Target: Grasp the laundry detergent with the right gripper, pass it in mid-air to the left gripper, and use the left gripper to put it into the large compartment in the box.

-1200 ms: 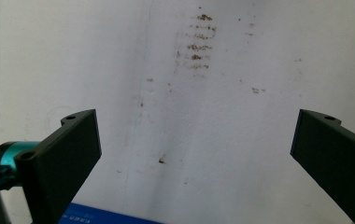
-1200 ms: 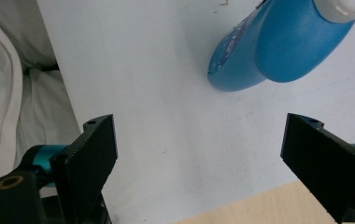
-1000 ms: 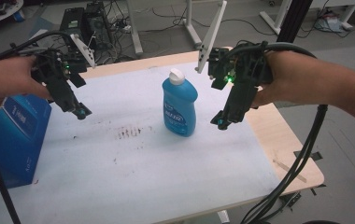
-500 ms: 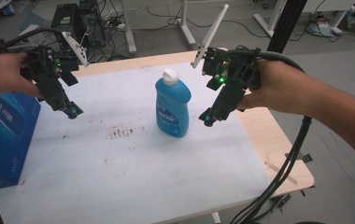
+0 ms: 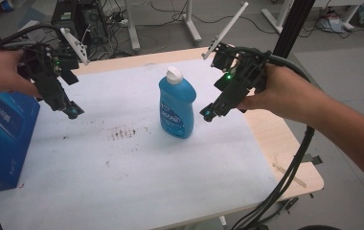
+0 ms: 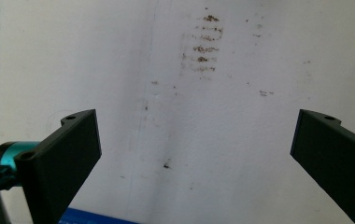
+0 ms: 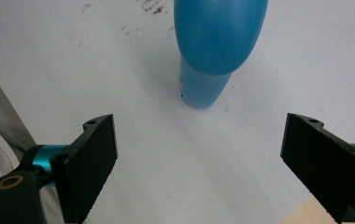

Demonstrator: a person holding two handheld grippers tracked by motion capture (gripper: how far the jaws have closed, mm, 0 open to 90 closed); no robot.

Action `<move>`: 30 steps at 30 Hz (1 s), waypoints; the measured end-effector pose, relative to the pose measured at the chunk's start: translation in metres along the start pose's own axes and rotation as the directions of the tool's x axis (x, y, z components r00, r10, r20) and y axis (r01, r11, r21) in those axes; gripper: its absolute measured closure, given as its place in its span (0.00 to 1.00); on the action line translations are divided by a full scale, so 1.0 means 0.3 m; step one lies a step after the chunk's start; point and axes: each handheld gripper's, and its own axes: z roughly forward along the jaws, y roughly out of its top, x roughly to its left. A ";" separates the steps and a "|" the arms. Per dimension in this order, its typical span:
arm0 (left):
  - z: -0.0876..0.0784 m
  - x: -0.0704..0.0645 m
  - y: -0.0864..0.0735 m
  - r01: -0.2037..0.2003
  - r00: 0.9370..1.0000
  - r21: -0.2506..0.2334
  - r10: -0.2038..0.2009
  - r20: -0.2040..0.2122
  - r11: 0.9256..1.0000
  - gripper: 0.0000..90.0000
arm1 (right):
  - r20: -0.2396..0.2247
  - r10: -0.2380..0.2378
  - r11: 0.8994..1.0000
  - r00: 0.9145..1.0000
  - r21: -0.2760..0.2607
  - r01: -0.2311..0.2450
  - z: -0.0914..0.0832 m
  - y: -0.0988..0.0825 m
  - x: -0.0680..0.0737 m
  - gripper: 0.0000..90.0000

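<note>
The blue bottle (image 7: pixel 215 51) is cut off by the top edge in the right gripper view, so its cap and label are out of frame. In the high view, its label print (image 5: pixel 173 117) is too small to read. The blue box (image 5: pixel 3 139) runs off the left edge there, its lettering illegible. A blue sliver (image 6: pixel 98 218) at the bottom of the left gripper view cannot be identified.

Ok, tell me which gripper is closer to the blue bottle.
The right gripper: it hangs just beside the blue bottle, while the left gripper is far off.
</note>
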 end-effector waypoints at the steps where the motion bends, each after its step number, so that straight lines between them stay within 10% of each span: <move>1: 0.000 0.000 0.000 -0.001 1.000 0.000 0.001 0.001 1.000 0.02 | -0.001 0.012 1.000 1.000 -0.007 -0.012 0.002 -0.005 -0.002 0.11; 30: 0.007 0.004 -0.002 -0.006 1.000 0.007 0.006 0.004 1.000 0.02 | -0.012 0.116 0.976 0.993 -0.184 -0.116 0.149 -0.124 -0.011 0.11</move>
